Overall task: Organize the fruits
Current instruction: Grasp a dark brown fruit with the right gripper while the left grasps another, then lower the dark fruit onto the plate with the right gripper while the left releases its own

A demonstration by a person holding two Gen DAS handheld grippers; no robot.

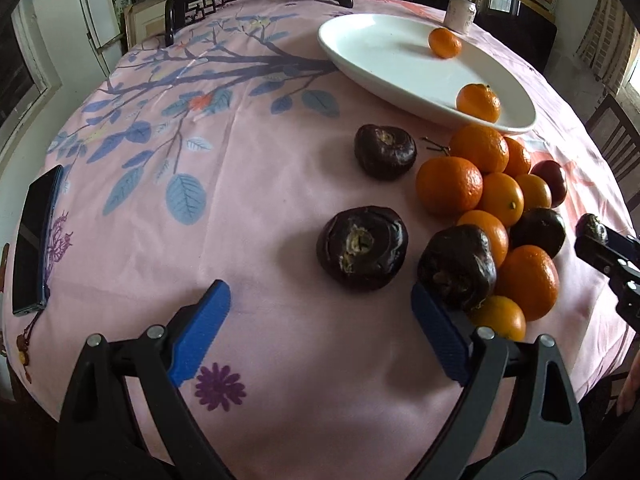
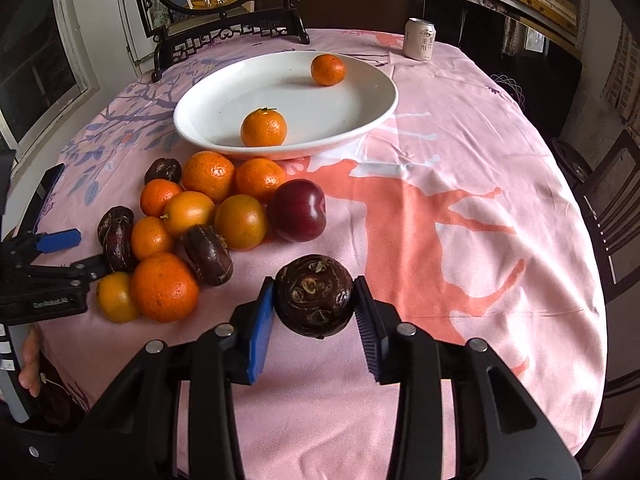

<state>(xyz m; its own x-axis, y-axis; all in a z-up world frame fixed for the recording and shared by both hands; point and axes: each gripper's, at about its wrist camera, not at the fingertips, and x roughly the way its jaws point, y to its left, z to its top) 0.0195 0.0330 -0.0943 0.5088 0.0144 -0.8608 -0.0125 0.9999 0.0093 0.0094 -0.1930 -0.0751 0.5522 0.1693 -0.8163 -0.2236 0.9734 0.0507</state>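
Note:
My right gripper (image 2: 314, 312) is shut on a dark brown water chestnut (image 2: 313, 300), held above the pink tablecloth; it also shows at the right edge of the left wrist view (image 1: 592, 232). My left gripper (image 1: 320, 300) is open and empty, low over the cloth, just short of a dark water chestnut (image 1: 362, 248); its right finger touches another one (image 1: 458, 266). A pile of oranges (image 2: 208, 208) mixed with water chestnuts and a red plum (image 2: 298, 210) lies in front of a white oval plate (image 2: 216, 104). The plate holds two oranges (image 2: 264, 128) (image 2: 328, 69).
A drink can (image 2: 419, 39) stands at the far side of the table. A dark phone (image 1: 36, 240) lies at the table's left edge. A dark carved stand (image 2: 228, 32) sits behind the plate. Wooden chairs (image 2: 612, 208) stand to the right.

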